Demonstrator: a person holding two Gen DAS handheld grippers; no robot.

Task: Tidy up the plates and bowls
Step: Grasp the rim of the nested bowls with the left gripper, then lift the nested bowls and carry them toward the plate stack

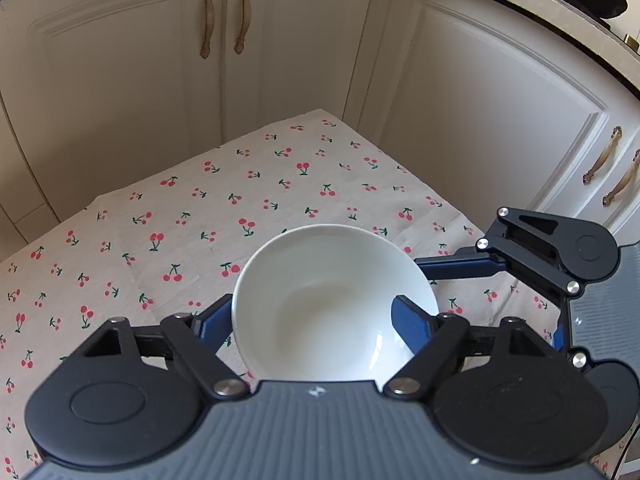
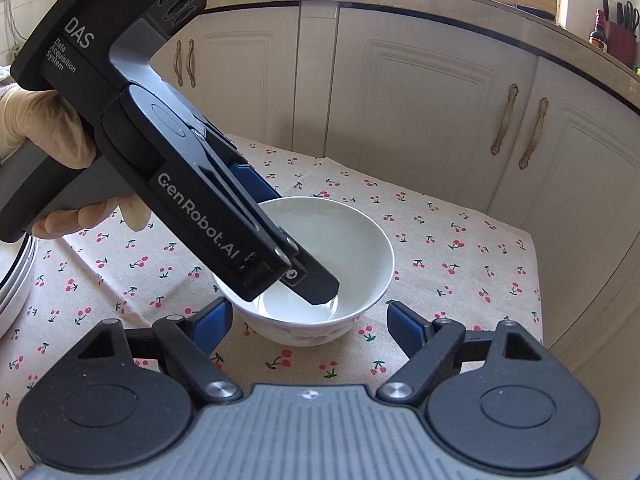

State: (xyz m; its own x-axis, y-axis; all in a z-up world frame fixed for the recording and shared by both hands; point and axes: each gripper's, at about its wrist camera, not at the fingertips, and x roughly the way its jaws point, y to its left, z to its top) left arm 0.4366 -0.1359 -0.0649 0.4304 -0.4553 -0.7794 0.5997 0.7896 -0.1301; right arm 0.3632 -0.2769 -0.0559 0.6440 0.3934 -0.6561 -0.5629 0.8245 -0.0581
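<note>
Behind everything, cream panelled cabinet doors (image 1: 120,80) with bronze handles. Below them, bench (image 1: 280,184) under a beige cloth printed with red cherries. At the left edge of the right wrist view, stack of white plates with dark rims (image 2: 12,280), only partly seen. Near the bench's middle, round white ceramic bowl (image 2: 352,248), upright and empty on the cloth, apart from the plates.

Left tongs (image 1: 312,320), held in a gloved hand (image 2: 44,132), angled down over the bowl. One finger (image 2: 316,284) dipped inside toward the bottom, the other outside the wall, so straddling the rim with a gap between pads and wall. Open, seemingly not yet pinching. Right tongs (image 2: 310,316) open too, blue pads either side of the bowl's near wall and clear of it.

Looks like the grasping step on the bowl, before any lift. Next calls for closing the left tongs on the wall until firm, then lifting level, probably toward the plates. Calls also for keeping the right tongs clear or steadying the opposite side, since glazed ceramic likely slips.
</note>
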